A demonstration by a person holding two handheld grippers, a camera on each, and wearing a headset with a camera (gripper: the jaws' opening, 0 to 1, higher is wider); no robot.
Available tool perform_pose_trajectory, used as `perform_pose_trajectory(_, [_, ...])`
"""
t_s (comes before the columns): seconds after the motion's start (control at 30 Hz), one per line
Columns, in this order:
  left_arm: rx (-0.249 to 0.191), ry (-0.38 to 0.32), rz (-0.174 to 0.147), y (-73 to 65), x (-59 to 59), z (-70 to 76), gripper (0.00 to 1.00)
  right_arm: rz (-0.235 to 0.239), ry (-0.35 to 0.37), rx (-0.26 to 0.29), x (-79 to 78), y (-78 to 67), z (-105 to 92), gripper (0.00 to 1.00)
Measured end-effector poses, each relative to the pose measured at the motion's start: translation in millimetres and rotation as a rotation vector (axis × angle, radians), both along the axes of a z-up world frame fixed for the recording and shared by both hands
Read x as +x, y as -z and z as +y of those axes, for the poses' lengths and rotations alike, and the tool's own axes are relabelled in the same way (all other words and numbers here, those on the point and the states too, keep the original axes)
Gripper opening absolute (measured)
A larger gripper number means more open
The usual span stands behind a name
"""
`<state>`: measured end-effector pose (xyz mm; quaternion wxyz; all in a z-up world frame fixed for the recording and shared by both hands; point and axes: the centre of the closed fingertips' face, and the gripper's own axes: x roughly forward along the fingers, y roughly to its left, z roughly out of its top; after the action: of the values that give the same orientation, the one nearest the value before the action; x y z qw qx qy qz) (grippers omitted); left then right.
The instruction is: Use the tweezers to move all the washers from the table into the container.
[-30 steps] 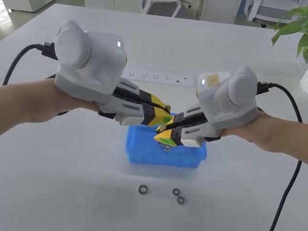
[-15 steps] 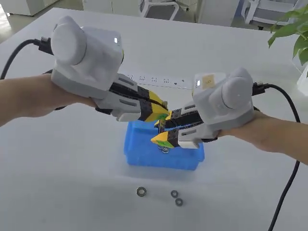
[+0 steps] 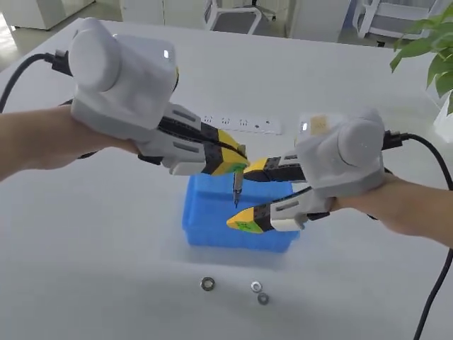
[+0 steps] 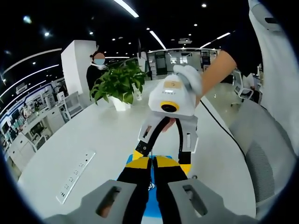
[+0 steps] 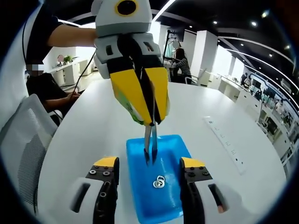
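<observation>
My left gripper (image 3: pixel 237 159) has its yellow-tipped jaws pressed together on a slim pair of metal tweezers (image 3: pixel 236 190), pinching them near the upper end so that they hang point-down. In the right gripper view the tweezer tips sit close together, just above the floor of the blue rectangular plastic container (image 3: pixel 212 221). Two small silver washers (image 5: pixel 159 182) lie touching each other inside that container, a little nearer me than the tips.

My right gripper (image 3: pixel 249 195) is spread wide and grips nothing. In its own view its two jaws stand well apart, with the container between them. In the head view one jaw sits above the container's far side and the other over its near rim, with the tweezers between them.

On the white table (image 3: pixel 106 269), just in front of the container, lie a larger ring-shaped washer (image 3: pixel 207 283) and a pair of smaller washers (image 3: pixel 259 292) near each other.
</observation>
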<state>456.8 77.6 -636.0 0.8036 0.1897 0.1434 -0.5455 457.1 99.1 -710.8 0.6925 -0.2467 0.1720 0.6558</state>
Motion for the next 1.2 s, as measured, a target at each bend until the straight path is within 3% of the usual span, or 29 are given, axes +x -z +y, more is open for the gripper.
perform_pose_trajectory(0.13, [-0.014, 0.011, 0.01, -3.3, -8.7, 2.6, 0.05, 0.0, 0.03, 0.031, -2.0, -4.6, -4.9, 0.62])
perform_pose_trajectory(0.37, [0.003, 0.002, -0.005, -6.7, -19.7, 8.5, 0.05, 0.018, 0.036, 0.058, -21.6, -6.8, -14.1, 0.69])
perform_pose_trajectory(0.53, [0.01, -0.01, -0.011, -3.9, -33.2, 10.7, 0.06, 0.069, 0.072, 0.096, -37.0, -9.8, -25.5, 0.79])
perform_pose_trajectory(0.83, [0.017, -0.026, -0.008, 4.0, -55.7, 13.3, 0.06, 0.087, 0.078, 0.097, -60.2, -7.8, -39.7, 0.93])
perform_pose_trajectory(1.13, [0.016, -0.046, 0.006, 13.4, -72.0, 16.2, 0.06, 0.091, 0.079, 0.086, -75.9, -2.4, -49.6, 0.98])
perform_pose_trajectory(1.2, [0.011, -0.054, -0.009, 15.2, -75.5, 15.8, 0.06, 0.093, 0.08, 0.084, -79.1, -1.0, -52.0, 1.0])
